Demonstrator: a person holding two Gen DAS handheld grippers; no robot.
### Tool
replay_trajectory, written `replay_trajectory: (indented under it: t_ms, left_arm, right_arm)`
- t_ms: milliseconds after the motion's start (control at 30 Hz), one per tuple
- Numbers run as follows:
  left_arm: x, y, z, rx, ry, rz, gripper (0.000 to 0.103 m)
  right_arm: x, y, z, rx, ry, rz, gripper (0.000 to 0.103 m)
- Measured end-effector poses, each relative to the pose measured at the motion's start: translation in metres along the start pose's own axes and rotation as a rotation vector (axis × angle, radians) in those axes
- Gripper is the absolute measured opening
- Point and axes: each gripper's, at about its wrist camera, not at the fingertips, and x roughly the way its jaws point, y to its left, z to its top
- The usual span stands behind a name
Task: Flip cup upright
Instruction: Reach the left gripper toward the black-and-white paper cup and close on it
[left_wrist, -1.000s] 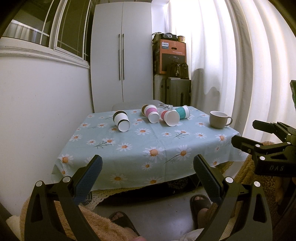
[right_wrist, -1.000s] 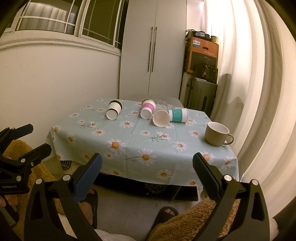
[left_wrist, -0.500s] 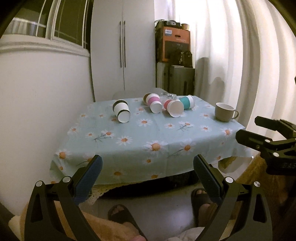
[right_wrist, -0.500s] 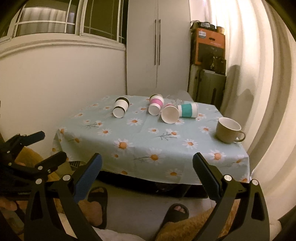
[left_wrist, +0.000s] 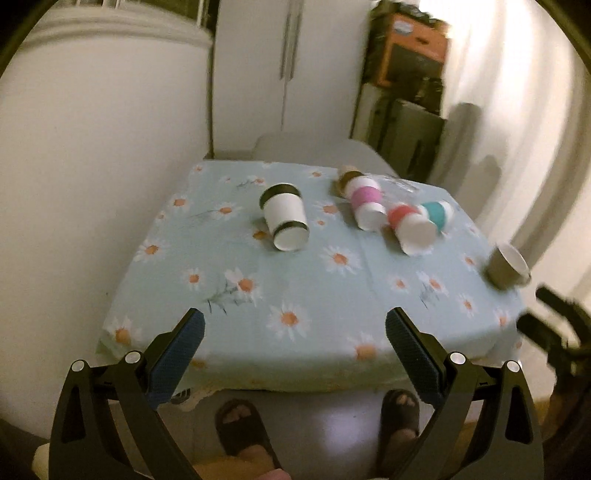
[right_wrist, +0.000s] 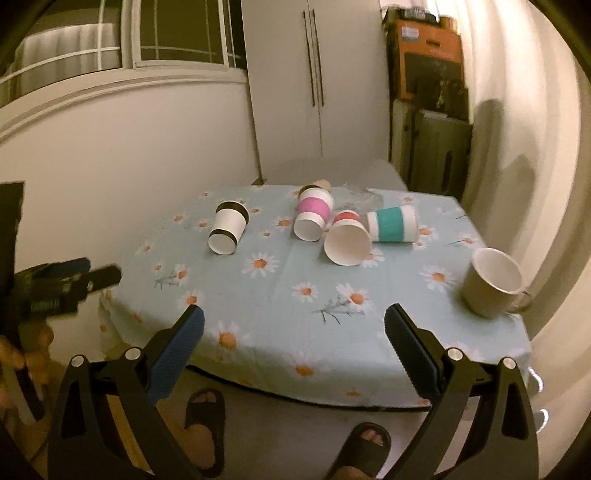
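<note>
right wrist view: surface under a pale blue daisy-print cloth, soft and draped over the edges.
step in hand: approach, judged; neither hand-held gripper touches anything, no cup yet upright.
right hand-held gripper: jaws spread wide, nothing between them, over the near edge of the surface.
left hand-held gripper: jaws spread wide, nothing between them, near edge, left side.
mug: beige, glazed, handled, upright at the right edge.
black-banded cup: white paper, tapered, lying on its side left of centre, well apart from both grippers.
other cups: pink-sleeved cup, red-sleeved cup, teal-sleeved cup, all on their sides, clustered far centre.
next move, judged: reach in, close across one cup's wall lightly; thin paper crushes and rolls.
</note>
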Motion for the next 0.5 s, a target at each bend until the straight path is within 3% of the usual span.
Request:
replay_trajectory:
  t_ms: [200, 367, 500]
  left_arm:
    - [0.065, 0.010, 0.068, -0.051, 0.142, -0.021, 0.096]
    - [0.120, 0.009, 0.106, -0.050, 0.190, 0.051, 0.094]
    - [0.166, 0.006, 0.123, -0.048, 0.263, 0.065, 0.094]
  right_arm:
    - [0.049, -0.009, 0.035, 0.015, 0.077, 0.057, 0.097]
    - [0.088, -0.017, 0.057, 0.070, 0.132, 0.107, 0.097]
    - [0.108, -0.025, 0.060, 0.083, 0.153, 0.140, 0.097]
